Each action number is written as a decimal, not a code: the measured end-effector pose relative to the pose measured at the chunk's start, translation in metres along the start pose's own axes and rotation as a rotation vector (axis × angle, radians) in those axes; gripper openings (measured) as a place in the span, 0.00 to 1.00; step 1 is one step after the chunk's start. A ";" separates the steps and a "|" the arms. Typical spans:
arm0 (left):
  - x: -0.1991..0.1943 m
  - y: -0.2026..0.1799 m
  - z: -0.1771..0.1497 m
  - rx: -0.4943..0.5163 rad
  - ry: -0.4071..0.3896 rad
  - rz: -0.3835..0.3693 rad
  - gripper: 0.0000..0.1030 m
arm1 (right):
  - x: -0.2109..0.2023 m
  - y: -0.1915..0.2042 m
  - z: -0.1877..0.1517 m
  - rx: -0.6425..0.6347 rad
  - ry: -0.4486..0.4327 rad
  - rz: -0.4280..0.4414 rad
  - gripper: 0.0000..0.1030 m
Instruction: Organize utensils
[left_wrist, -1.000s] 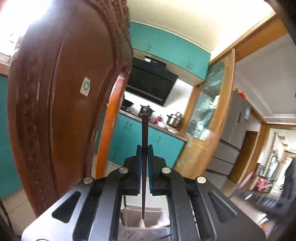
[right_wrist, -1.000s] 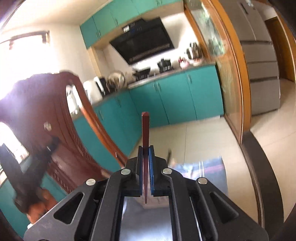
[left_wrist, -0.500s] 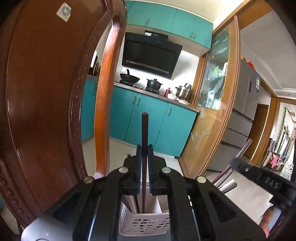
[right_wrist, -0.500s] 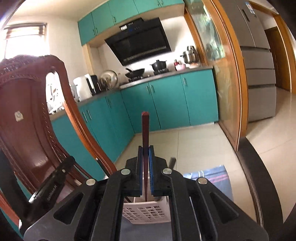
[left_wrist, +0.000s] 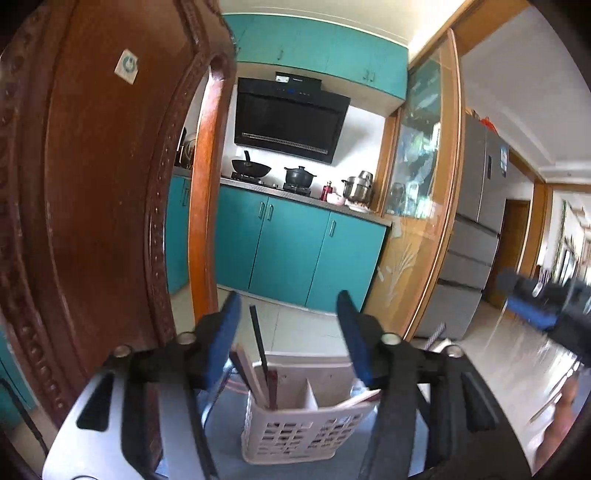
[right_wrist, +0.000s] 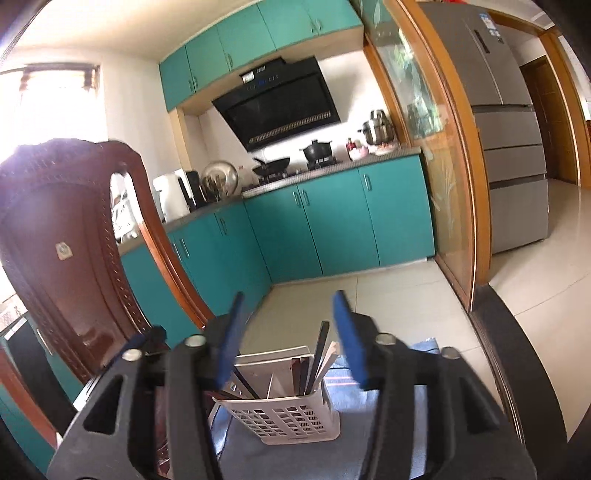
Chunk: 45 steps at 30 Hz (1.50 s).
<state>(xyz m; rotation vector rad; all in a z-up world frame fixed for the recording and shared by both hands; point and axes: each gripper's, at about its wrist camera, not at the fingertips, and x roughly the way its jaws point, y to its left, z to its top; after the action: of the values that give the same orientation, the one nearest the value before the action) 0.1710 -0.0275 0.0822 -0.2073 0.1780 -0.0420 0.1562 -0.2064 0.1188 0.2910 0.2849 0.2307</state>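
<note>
A white perforated utensil basket (left_wrist: 306, 432) with a divider stands on the table just below both grippers. Several chopsticks (left_wrist: 264, 373) stand in its left compartment in the left wrist view. My left gripper (left_wrist: 290, 321) hangs above it, its jaws opening, nothing between the blue pads. The right wrist view shows the same basket (right_wrist: 284, 417) with dark and pale chopsticks (right_wrist: 317, 363) leaning in it. My right gripper (right_wrist: 288, 321) is above it, jaws opening and empty. The right gripper also shows blurred at the right edge (left_wrist: 543, 306) of the left wrist view.
A carved dark wooden chair back (left_wrist: 92, 206) rises close on the left, also seen as the chair (right_wrist: 74, 266). A blue cloth (right_wrist: 421, 380) lies on the table behind the basket. Teal kitchen cabinets (left_wrist: 295, 254), a glass door frame (left_wrist: 428, 206) and a fridge (right_wrist: 506, 147) stand beyond.
Both grippers held a dark red chopstick upright; both have now opened and the chopsticks have dropped into the basket. Both hands sank toward the basket.
</note>
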 end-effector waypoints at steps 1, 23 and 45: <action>-0.005 -0.001 -0.004 0.014 0.003 0.005 0.60 | -0.006 0.000 -0.001 -0.006 -0.009 -0.004 0.59; -0.117 0.004 -0.067 0.232 0.068 0.050 0.96 | -0.082 0.006 -0.139 -0.260 0.023 -0.270 0.97; -0.130 0.002 -0.086 0.264 0.100 0.062 0.97 | -0.099 0.008 -0.157 -0.214 0.037 -0.255 0.97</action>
<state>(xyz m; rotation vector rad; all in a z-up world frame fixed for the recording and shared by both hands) 0.0280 -0.0351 0.0209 0.0637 0.2761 -0.0135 0.0140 -0.1858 0.0013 0.0373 0.3285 0.0135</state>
